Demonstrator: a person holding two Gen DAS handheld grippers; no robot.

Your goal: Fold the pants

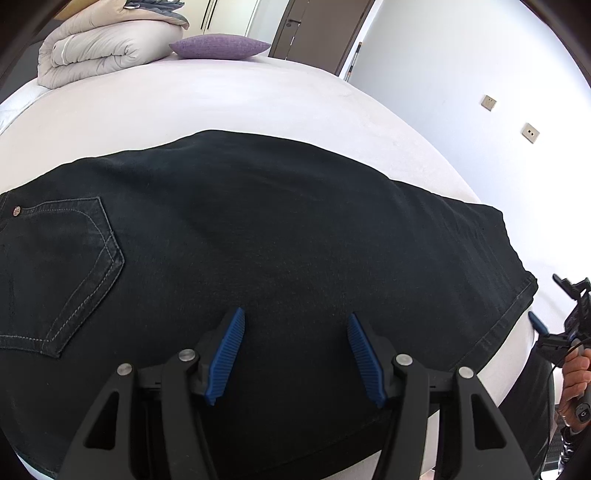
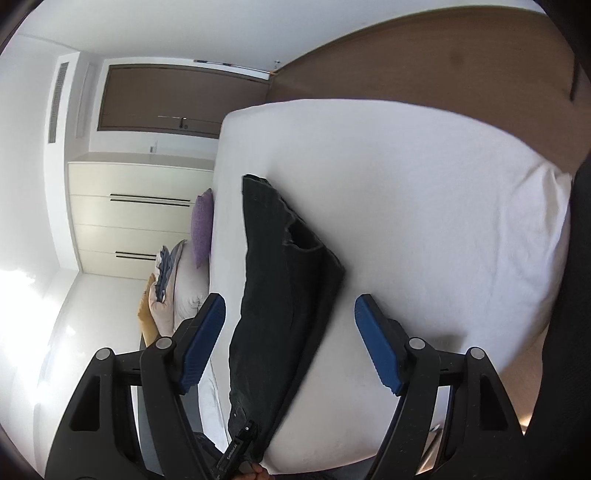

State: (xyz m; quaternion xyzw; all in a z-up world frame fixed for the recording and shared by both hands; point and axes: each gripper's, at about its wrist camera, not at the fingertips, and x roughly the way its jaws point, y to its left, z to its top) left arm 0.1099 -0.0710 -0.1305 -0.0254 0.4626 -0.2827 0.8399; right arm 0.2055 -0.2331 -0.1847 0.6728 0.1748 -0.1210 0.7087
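Black jeans (image 1: 258, 240) lie flat across the white bed (image 1: 221, 103), back pocket at the left, hem at the right. My left gripper (image 1: 295, 317) is open and empty just above the jeans' near edge. The right wrist view is rolled sideways; there the jeans (image 2: 280, 280) lie folded lengthwise on the bed (image 2: 424, 221). My right gripper (image 2: 290, 302) is open and empty, its jaws standing either side of the jeans' near end, apart from the cloth. The right gripper also shows in the left wrist view (image 1: 537, 323), beside the hem, past the bed's right edge.
A folded beige duvet (image 1: 99, 48) and a purple cushion (image 1: 219, 46) lie at the bed's far end. A white wall (image 1: 461, 74) and a brown door (image 1: 317, 29) stand beyond. A cream wardrobe (image 2: 140, 214) and wooden floor (image 2: 443, 59) show in the right wrist view.
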